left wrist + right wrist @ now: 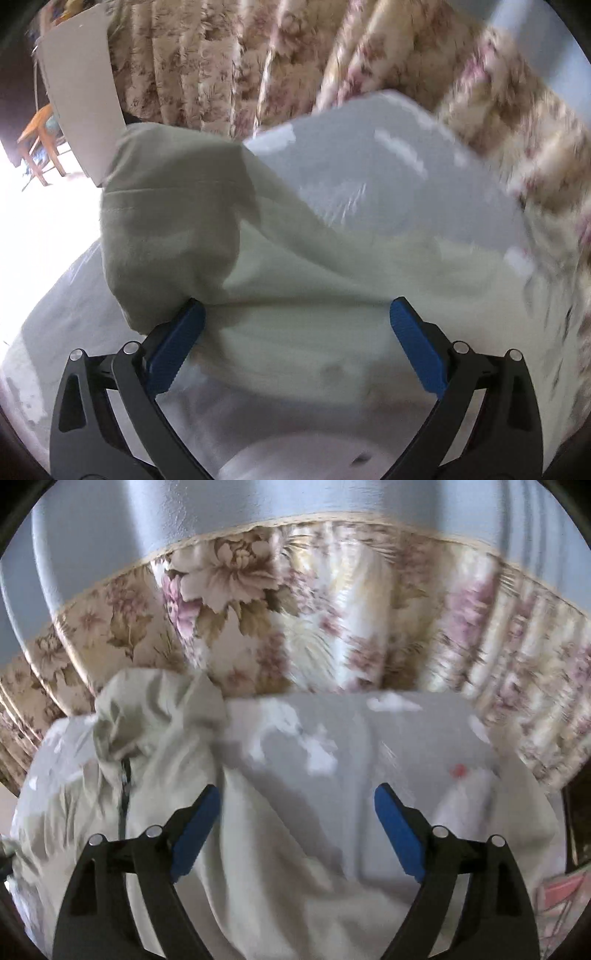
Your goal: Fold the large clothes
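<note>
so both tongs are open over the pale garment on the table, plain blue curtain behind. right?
Not quite: the curtain is floral, beige with pink and brown flowers, as the right wrist view shows. The rest holds: left tongs and right tongs stand open over the pale garment on the table.

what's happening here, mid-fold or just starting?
Looks early. A pale garment lies rumpled on a glossy white table in front of floral curtains. The left gripper and right gripper both hang over the cloth with jaws wide open, gripping nothing. No neat fold is visible yet.
</note>
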Demonstrator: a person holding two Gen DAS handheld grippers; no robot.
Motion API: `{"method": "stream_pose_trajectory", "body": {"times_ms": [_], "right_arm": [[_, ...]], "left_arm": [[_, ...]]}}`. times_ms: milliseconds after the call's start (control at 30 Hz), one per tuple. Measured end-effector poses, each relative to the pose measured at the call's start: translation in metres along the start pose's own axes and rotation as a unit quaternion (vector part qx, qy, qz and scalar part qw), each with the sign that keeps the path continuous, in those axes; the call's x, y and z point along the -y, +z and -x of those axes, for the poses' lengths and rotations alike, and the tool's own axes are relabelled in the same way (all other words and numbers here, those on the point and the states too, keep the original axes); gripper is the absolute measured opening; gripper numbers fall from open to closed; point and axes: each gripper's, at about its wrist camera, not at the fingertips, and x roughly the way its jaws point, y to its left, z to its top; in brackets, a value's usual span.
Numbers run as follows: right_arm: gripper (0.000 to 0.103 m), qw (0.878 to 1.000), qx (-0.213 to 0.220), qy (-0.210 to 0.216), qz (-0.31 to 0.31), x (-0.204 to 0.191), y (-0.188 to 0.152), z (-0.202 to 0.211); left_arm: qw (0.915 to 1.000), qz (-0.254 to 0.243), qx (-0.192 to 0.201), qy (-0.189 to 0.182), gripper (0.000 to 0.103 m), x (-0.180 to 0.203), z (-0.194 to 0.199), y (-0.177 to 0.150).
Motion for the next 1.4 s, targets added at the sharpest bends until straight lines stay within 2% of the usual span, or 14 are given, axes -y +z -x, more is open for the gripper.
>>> {"method": "stream_pose_trajectory", "body": {"times_ms": [33,100,333,467,567,633,700,733,967,1167,1233,1267,1300,1400], "right_arm": [[0.086,1.0,-0.003,0.011,-0.007,0.005,-0.008,0.006],[0.086,1.0,-0.007,0.021,-0.022,0.011,-0.024,0.016],[0.086,0.996,0.052,-0.068,-0.003,0.015,-0.036,0.047],[0.086,0.983,0.128,-0.133,-0.005,0.03,-0.04,0.082],[0.095,0.982,0.077,-0.171,0.004,0.048,-0.043,0.068],[0.095,0.984,0.065,-0.164,-0.013,0.062,-0.051,0.064],[0.095,0.984,0.072,-0.155,-0.043,0.079,-0.064,0.067],[0.095,0.985,0.071,-0.15,-0.053,0.085,-0.067,0.067],[0.095,0.985,0.056,-0.131,-0.099,0.103,-0.071,0.059],[0.095,0.989,0.053,-0.128,-0.049,0.079,-0.076,0.055],[0.095,0.99,0.053,-0.127,-0.042,0.077,-0.08,0.054],[0.095,0.99,0.053,-0.123,-0.042,0.078,-0.081,0.054],[0.095,0.99,0.053,-0.121,-0.04,0.078,-0.083,0.055],[0.095,0.989,0.062,-0.131,-0.023,0.082,-0.085,0.061]], "left_arm": [[1.0,0.007,0.004,-0.002,0.084,-0.003,-0.002,0.004],[0.9992,0.033,-0.005,-0.023,0.02,-0.008,-0.012,0.018],[0.9963,0.013,-0.015,-0.084,0.004,-0.012,-0.009,0.055],[0.9914,0.008,0.07,-0.11,0.001,-0.03,0.035,0.096],[0.9839,-0.131,0.092,-0.079,0.012,-0.008,0.049,0.114],[0.9893,-0.122,0.077,-0.021,0.037,-0.016,0.046,0.115],[0.991,-0.104,0.083,-0.015,0.091,-0.033,0.055,0.098],[0.992,-0.085,0.093,-0.012,0.097,-0.042,0.06,0.086],[0.9962,0.054,-0.016,-0.067,0.099,-0.063,0.023,0.062],[0.9977,0.032,-0.054,0.024,0.099,-0.011,-0.026,0.076],[0.9959,0.033,-0.081,0.022,0.087,-0.003,-0.05,0.081],[0.9956,0.041,-0.084,0.004,0.061,-0.003,-0.055,0.082],[0.997,0.044,-0.061,-0.017,0.004,-0.003,-0.048,0.086],[0.9927,0.075,-0.021,-0.093,0.001,-0.013,-0.01,0.102]]}}
